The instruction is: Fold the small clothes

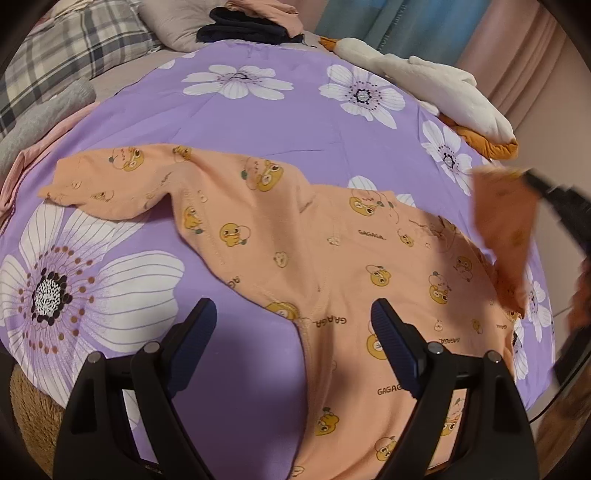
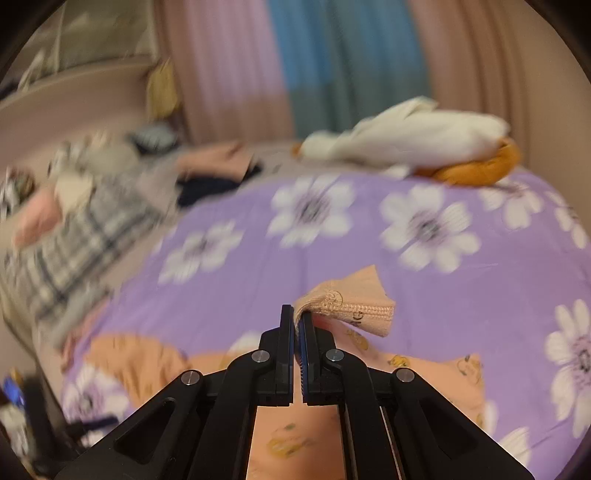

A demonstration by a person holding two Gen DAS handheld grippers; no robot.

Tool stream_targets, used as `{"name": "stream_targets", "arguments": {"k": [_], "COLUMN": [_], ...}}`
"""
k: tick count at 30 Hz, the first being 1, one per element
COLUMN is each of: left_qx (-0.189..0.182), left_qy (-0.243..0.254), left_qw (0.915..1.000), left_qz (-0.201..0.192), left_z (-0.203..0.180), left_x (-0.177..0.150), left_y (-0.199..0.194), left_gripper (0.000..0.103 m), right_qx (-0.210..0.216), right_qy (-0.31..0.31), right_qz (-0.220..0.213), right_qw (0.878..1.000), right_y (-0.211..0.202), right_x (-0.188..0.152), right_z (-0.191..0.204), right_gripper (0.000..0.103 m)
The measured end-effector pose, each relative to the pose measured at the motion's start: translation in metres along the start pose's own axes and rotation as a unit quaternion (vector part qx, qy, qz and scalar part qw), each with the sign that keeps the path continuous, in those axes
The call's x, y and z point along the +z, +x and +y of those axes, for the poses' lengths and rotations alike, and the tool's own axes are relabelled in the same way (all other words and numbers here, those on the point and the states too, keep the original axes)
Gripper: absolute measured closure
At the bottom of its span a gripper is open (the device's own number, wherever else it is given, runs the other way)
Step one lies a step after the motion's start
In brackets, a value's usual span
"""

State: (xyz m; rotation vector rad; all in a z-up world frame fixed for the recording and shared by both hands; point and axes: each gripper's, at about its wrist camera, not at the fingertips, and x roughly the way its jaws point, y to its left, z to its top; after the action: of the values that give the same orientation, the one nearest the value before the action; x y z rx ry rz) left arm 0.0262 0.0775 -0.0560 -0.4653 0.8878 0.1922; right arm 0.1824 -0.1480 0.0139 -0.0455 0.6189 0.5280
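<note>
A small peach shirt [image 1: 332,266] printed with yellow cartoon figures lies spread on a purple flowered bedsheet [image 1: 258,122]. Its left sleeve [image 1: 110,177] stretches out to the left. My left gripper [image 1: 293,317] is open and empty, just above the shirt's near edge. My right gripper [image 2: 296,314] is shut on the ribbed cuff [image 2: 354,314] of the other sleeve and holds it lifted off the bed. In the left wrist view that raised sleeve [image 1: 506,221] hangs at the right, blurred, with the right gripper [image 1: 532,181] above it.
A white and orange plush toy [image 1: 436,88] lies at the far right of the bed. Dark and pink folded clothes [image 1: 247,26] sit at the far edge. A plaid pillow [image 1: 66,55] and grey fabric [image 1: 40,114] lie at the left. Curtains [image 2: 314,62] hang behind.
</note>
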Motion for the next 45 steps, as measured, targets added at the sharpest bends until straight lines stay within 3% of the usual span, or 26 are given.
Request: {"name": "stream_targets", "arguments": {"k": [8,14,15,17,18,19,24,26,29,31,34,40,45], "left_qx": [-0.002,-0.008,-0.012,-0.022,-0.027,-0.034,-0.052,-0.052,-0.055,-0.047,-0.041,0.017,0.052], "left_qy": [-0.005,-0.007,-0.007,-0.006,-0.005,-0.004,0.018,0.030,0.061,0.088,0.132,0.185,0.198], "left_qw": [1.0000,0.9999,0.9999,0.9997,0.9996,0.9994,0.9985,0.9982,0.9966,0.9950,0.9903,0.9824,0.9787], "left_qz": [0.001,0.009,0.009,0.008,0.007,0.005,0.004,0.001,0.009,0.010,0.013,0.023,0.019], "left_z": [0.005,0.005,0.004,0.001,-0.001,-0.003,-0.023,-0.035,-0.059,-0.081,-0.117,-0.148,-0.143], "left_x": [-0.001,0.001,0.002,0.005,0.007,0.011,0.029,0.035,0.039,0.038,0.035,0.024,0.017], "left_y": [0.000,0.003,0.003,0.001,0.001,0.000,0.004,0.009,0.023,0.033,0.053,0.097,0.121], "left_gripper": [0.017,0.017,0.017,0.017,0.017,0.017,0.013,0.013,0.013,0.014,0.014,0.015,0.033], "right_qx": [0.023,0.040,0.050,0.064,0.073,0.079,0.092,0.081,0.009,-0.048,-0.094,-0.123,-0.113], "right_qy": [-0.038,-0.039,-0.034,-0.020,-0.008,0.007,0.057,0.067,0.082,0.104,0.146,0.222,0.257], "right_qz": [0.095,0.151,0.160,0.172,0.172,0.161,0.095,0.072,0.038,0.019,0.011,0.047,0.066], "right_qw": [0.994,0.987,0.985,0.983,0.982,0.984,0.990,0.992,0.996,0.993,0.985,0.966,0.958], "right_y": [0.052,0.069,0.069,0.066,0.062,0.054,0.002,-0.015,-0.044,-0.057,-0.064,-0.047,-0.036], "right_x": [-0.056,-0.078,-0.079,-0.079,-0.077,-0.074,-0.054,-0.048,-0.044,-0.045,-0.053,-0.079,-0.094], "right_z": [0.059,0.067,0.065,0.061,0.056,0.050,0.015,0.001,-0.026,-0.046,-0.073,-0.116,-0.134], "right_gripper": [0.099,0.099,0.095,0.076,0.057,0.044,0.037,0.035,0.034,0.034,0.034,0.034,0.034]}}
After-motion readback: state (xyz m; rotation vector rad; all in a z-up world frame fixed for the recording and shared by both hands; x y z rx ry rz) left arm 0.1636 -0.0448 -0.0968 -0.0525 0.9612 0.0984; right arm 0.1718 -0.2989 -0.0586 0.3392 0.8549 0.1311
